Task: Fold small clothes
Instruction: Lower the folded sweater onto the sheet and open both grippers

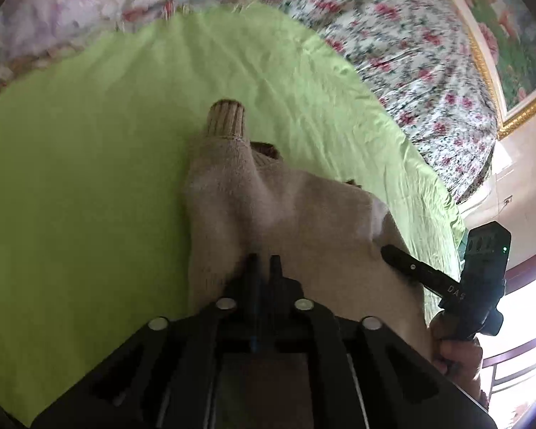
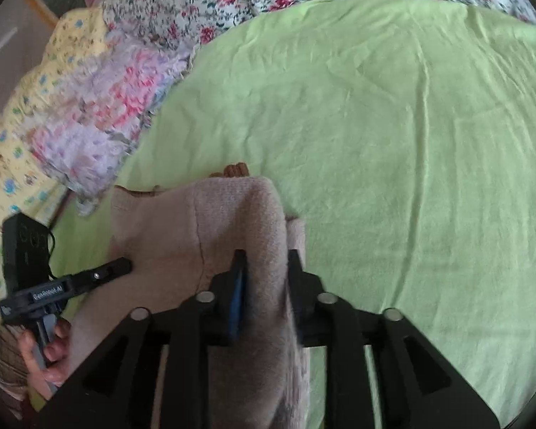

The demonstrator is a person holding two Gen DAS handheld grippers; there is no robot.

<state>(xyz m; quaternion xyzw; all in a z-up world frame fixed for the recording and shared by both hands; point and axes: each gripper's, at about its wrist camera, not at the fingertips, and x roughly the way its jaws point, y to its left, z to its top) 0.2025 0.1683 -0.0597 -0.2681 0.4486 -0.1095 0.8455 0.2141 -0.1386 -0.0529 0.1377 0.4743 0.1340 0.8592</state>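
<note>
1. Since both grippers hold the near end of the beige sweater (image 1: 278,207), the coming fold turns on its long axis: it runs straight away from the jaws across the green sheet (image 1: 71,178) of the bed, toward the ribbed cuff (image 1: 227,118) at the far end.
2. On the left gripper (image 1: 264,261), the jaws stand nearly together on the near edge of the knit; I judge a thin layer pinched, though the cloth between them is hard to make out.
3. On the right gripper (image 2: 264,261), the jaws are clamped on a thick bunched fold of the sweater, which rises between them.
4. Neither hand is clearly nearer: the two grips sit side by side on the near end, left gripper by the left edge, right gripper by the right edge.
5. Count: one sweater, one cuff showing clearly, two grippers, one green sheet, floral bedding (image 2: 196,3) beyond it, one framed picture (image 1: 507,53) on the wall.
</note>
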